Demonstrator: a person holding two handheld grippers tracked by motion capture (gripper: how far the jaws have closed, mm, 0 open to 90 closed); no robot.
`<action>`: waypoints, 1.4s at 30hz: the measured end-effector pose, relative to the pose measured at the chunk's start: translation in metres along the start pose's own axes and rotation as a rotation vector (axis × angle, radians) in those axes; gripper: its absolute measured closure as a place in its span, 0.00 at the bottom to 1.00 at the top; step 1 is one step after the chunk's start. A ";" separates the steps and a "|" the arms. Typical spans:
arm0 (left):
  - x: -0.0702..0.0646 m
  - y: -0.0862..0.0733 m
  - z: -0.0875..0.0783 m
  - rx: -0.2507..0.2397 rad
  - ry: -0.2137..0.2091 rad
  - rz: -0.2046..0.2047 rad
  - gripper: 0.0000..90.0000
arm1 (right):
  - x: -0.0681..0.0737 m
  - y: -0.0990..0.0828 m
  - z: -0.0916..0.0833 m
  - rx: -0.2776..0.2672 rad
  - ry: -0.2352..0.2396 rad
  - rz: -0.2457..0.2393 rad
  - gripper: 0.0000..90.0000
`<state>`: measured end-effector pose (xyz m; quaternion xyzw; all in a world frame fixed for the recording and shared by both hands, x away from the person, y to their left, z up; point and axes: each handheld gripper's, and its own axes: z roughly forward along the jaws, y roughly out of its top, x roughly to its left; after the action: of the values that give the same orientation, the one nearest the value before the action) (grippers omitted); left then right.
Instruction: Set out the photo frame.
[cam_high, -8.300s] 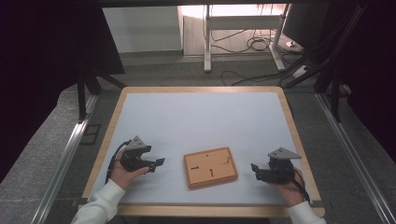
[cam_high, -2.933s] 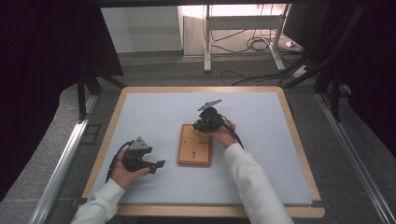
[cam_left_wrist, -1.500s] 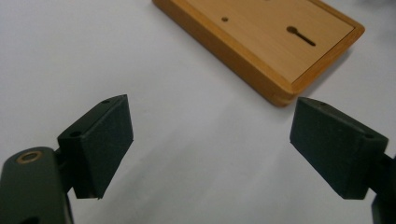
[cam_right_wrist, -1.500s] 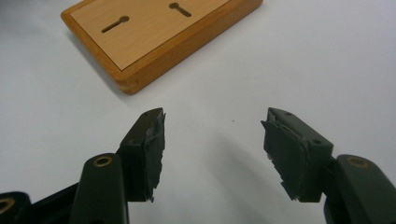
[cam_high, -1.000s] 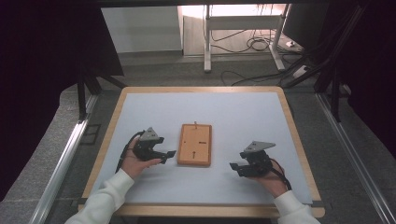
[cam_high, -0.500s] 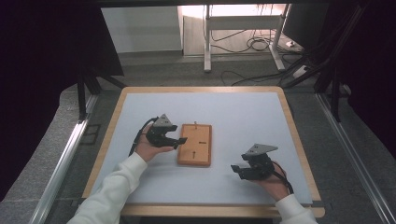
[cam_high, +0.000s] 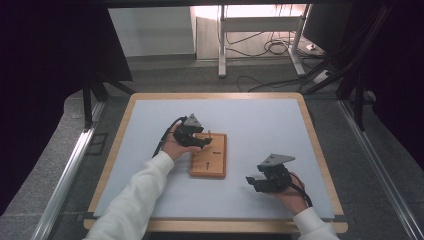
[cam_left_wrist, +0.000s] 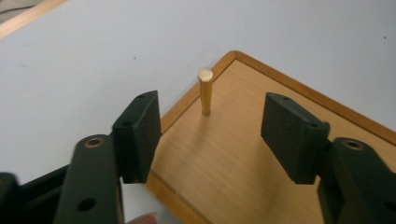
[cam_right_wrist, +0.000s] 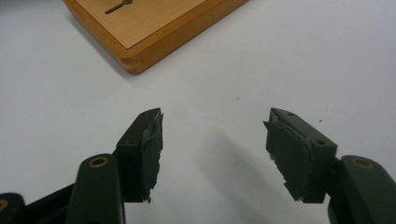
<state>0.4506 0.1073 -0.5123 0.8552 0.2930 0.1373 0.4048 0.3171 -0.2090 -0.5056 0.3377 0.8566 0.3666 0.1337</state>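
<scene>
From the high view, your left gripper (cam_high: 201, 141) sat over the far left corner of the wooden board (cam_high: 210, 159), which lay lengthwise near the middle of the pale table (cam_high: 260, 120). Your left hand (cam_high: 173, 146) rested on the table just beside the board's left edge, sleeve trailing back toward you. Your right gripper (cam_high: 257, 182) was well apart from the board, low and to its right, with its grey three-cornered plate (cam_high: 275, 159) tilted on top and your right hand (cam_high: 292, 192) behind it.

The high view gave you the layout, but the peg (cam_high: 209, 135) showed there as no more than a thin mark by the left gripper, and you could barely make out the dark slot (cam_high: 206, 163) in the board.

The left gripper view told you far more. There the peg (cam_left_wrist: 205, 90) stood upright in the board (cam_left_wrist: 261, 158), close to a rounded corner, its flat top catching light. Your left gripper (cam_left_wrist: 210, 135) had its jaws spread wide, one over the table and one over the board, with the peg ahead of them and touching neither pad.

The right gripper view showed what the overhead could not: the worn, ragged faces of the pads (cam_right_wrist: 152, 154). Your right gripper (cam_right_wrist: 212, 156) was likewise spread wide and held nothing, with bare table under it. A corner of the board (cam_right_wrist: 154, 28) lay ahead at the upper left, with a keyhole-shaped slot (cam_right_wrist: 117, 7) cut in its surface.
</scene>
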 end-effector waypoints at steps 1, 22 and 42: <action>0.001 0.001 0.002 -0.005 -0.004 -0.003 0.46 | 0.000 0.000 0.000 0.002 0.000 -0.003 0.41; 0.006 0.000 0.016 -0.041 -0.063 0.026 0.80 | 0.000 -0.001 0.002 0.006 0.001 -0.005 0.41; 0.011 0.006 0.017 0.009 -0.092 -0.024 0.94 | 0.000 -0.001 0.003 0.007 0.001 -0.006 0.41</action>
<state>0.4693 0.1006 -0.5180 0.8587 0.2851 0.0919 0.4158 0.3182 -0.2080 -0.5083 0.3354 0.8590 0.3632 0.1333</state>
